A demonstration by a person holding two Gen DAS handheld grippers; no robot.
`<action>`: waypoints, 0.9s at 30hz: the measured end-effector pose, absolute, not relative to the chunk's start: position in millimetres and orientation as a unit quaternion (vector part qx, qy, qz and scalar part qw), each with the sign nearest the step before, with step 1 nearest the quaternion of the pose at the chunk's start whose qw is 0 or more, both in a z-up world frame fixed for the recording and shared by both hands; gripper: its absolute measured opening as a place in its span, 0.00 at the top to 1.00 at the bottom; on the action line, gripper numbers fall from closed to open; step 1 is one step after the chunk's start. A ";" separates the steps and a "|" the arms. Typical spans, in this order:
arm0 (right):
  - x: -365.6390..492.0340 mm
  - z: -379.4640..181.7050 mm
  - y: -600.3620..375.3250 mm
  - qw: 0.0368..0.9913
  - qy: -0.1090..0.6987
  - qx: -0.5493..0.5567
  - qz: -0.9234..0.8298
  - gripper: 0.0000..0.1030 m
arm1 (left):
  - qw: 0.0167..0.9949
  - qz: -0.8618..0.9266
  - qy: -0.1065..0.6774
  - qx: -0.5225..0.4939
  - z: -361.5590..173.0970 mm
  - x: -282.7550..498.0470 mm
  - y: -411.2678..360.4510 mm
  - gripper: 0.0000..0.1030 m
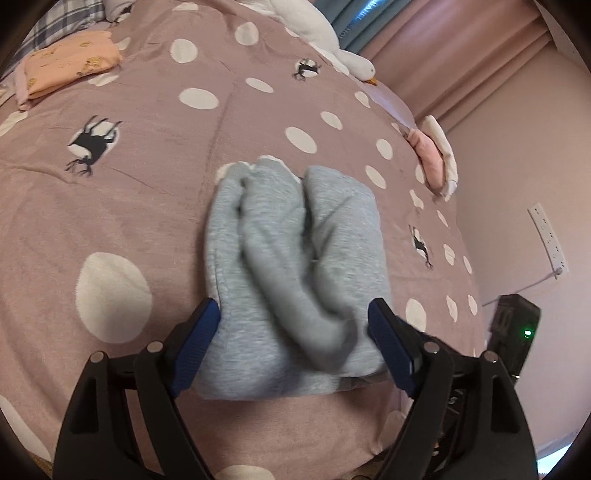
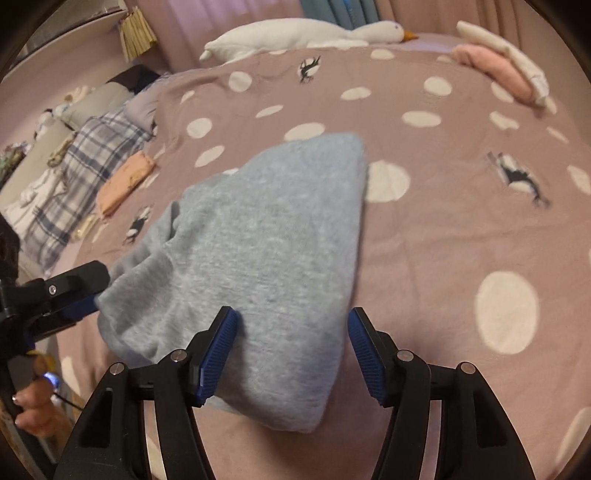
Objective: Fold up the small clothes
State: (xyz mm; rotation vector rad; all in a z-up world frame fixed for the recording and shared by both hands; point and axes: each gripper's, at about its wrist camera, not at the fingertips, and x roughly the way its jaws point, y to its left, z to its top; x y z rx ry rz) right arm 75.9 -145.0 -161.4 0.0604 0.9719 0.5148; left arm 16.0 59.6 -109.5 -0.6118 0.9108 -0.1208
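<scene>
A grey folded garment [image 1: 291, 258] lies on the pink dotted bedspread [image 1: 110, 206], bunched into soft rolls on top. My left gripper [image 1: 293, 308] stands wide at its near end, one blue pad on each side of the cloth, neither squeezing it. In the right wrist view the same grey garment [image 2: 258, 251] spreads out smooth. My right gripper [image 2: 292, 314] is open over its near edge, the left pad lying against the cloth and the right pad just clear of it. One finger of the left gripper [image 2: 74, 282] reaches the garment's left corner, with a person's hand [image 2: 33, 402] behind it.
A folded peach garment [image 1: 70, 62] lies far left near a plaid pillow [image 2: 85, 166]. A white goose plush [image 2: 303, 33] lies along the far edge. Pink and white clothes [image 2: 495, 70] are piled at the right edge. A black device [image 1: 517, 325] stands below a wall socket [image 1: 550, 236].
</scene>
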 end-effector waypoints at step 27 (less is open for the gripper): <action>73.0 -156.4 -171.9 0.857 0.469 0.049 0.207 0.40 | 0.840 -0.110 0.459 -0.267 -114.9 92.9 31.8 0.88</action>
